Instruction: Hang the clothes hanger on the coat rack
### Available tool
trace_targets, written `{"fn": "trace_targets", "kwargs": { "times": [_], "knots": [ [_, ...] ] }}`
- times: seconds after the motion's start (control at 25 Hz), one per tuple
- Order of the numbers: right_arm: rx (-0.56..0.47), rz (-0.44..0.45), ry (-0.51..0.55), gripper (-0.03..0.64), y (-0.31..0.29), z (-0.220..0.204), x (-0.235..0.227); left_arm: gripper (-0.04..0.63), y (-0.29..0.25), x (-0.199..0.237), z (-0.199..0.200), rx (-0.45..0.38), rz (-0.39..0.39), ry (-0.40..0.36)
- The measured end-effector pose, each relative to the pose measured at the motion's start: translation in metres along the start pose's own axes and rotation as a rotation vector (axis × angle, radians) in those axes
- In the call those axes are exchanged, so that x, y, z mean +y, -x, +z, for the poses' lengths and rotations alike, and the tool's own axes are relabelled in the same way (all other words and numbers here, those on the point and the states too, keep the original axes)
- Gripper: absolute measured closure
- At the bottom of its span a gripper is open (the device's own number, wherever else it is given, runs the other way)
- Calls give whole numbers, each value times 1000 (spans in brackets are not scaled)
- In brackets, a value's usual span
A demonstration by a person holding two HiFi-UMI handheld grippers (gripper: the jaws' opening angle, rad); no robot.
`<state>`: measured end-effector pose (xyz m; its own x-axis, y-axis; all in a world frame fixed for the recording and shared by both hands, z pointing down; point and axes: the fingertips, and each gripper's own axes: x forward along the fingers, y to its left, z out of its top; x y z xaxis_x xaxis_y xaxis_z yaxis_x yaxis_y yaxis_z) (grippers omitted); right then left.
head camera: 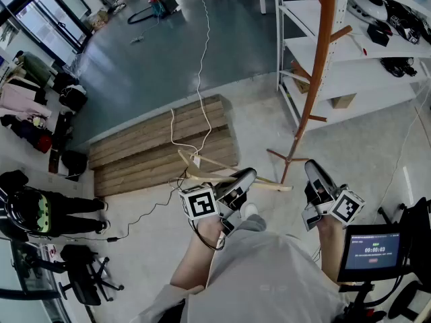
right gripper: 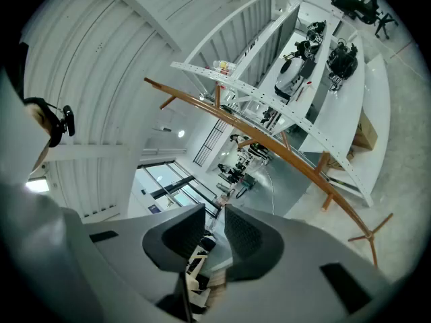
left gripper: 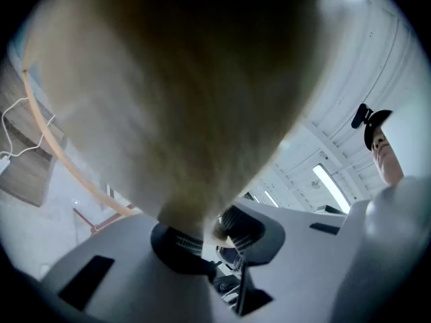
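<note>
1 pale wooden clothes hanger (head camera: pixel 269 184), a triangle of thin bars, hangs level in front of the person's knees, well apart from the coat rack (head camera: pixel 322 59). The left gripper (head camera: pixel 244 179) holds it. In the left gripper view the blurred wood (left gripper: pixel 175 99) fills most of the frame, and the 2 dark pads (left gripper: pixel 176 239) are clamped on its lower end. The right gripper (head camera: pixel 315 173) sits just to the right, its jaws a narrow gap apart with nothing between them.

The rack is an orange-brown pole with short pegs angled upward and splayed feet on the pale floor, beyond and between the 2 grippers. White shelving (head camera: pixel 337 66) stands close behind and to the right of the rack, crowding that side. A wooden pallet (head camera: pixel 161 143) lies on the floor to the left, with a white cable (head camera: pixel 199 79) trailing over it. A small screen (head camera: pixel 372 249) sits by the right forearm.
</note>
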<state>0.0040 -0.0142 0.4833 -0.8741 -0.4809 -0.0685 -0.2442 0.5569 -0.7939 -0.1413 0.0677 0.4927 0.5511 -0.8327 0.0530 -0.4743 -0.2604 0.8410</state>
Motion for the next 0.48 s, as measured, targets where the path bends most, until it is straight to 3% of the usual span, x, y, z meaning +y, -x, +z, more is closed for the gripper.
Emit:
{"fn": "trace_targets", "kwargs": {
  "times": [0.24,0.48],
  "knots": [
    [-30,7,17,520,-86,24,-1,534,-21,27,77,52,-35,-54],
    [-50,-6,30,520,-111,53,-12,535,-49,39,103,57,-65,-18]
  ]
}}
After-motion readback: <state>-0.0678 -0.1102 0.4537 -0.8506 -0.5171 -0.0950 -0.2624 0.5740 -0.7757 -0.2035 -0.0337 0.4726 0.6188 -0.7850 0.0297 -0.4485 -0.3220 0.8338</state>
